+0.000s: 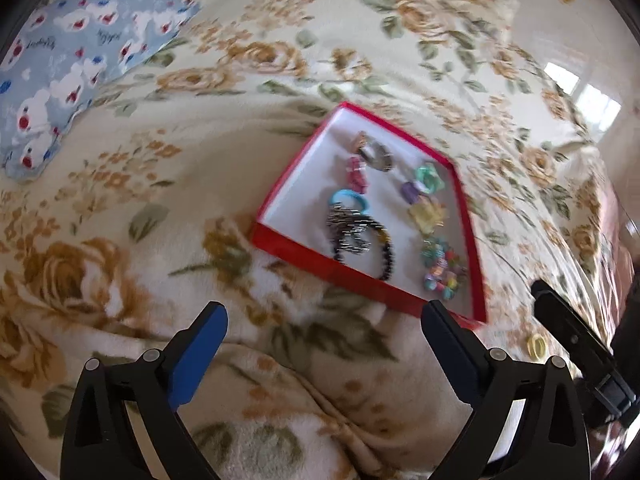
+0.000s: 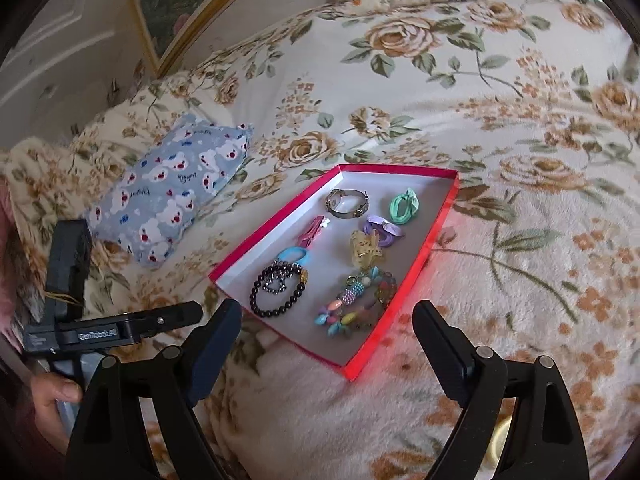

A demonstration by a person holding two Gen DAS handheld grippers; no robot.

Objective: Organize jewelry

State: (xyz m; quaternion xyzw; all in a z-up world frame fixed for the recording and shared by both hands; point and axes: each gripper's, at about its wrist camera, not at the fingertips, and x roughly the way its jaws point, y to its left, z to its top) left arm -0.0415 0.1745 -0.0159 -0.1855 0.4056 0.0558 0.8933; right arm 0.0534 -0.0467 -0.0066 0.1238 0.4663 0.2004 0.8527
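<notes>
yellow ring point(image 1: 537, 346) lies on the bed just right of the spread, empty left gripper point(image 1: 324, 322) — right gripper point(image 2: 327, 322), also released, hangs over it.

Soft daylight from the window point(image 1: 588, 96) on my left view, which is motion-blurred; fisheye edges bend and darken.

A shallow red cardboard box point(image 2: 404, 340) lies on the floral fleece blanket point(image 2: 520, 280) over the bed. Inside it lie a metal bangle point(image 2: 346, 203), a black bead bracelet point(image 2: 276, 292) and a multicoloured bead bracelet point(image 2: 352, 304). A blue bear-print pillow point(image 2: 168, 196) lies left of the box.
</notes>
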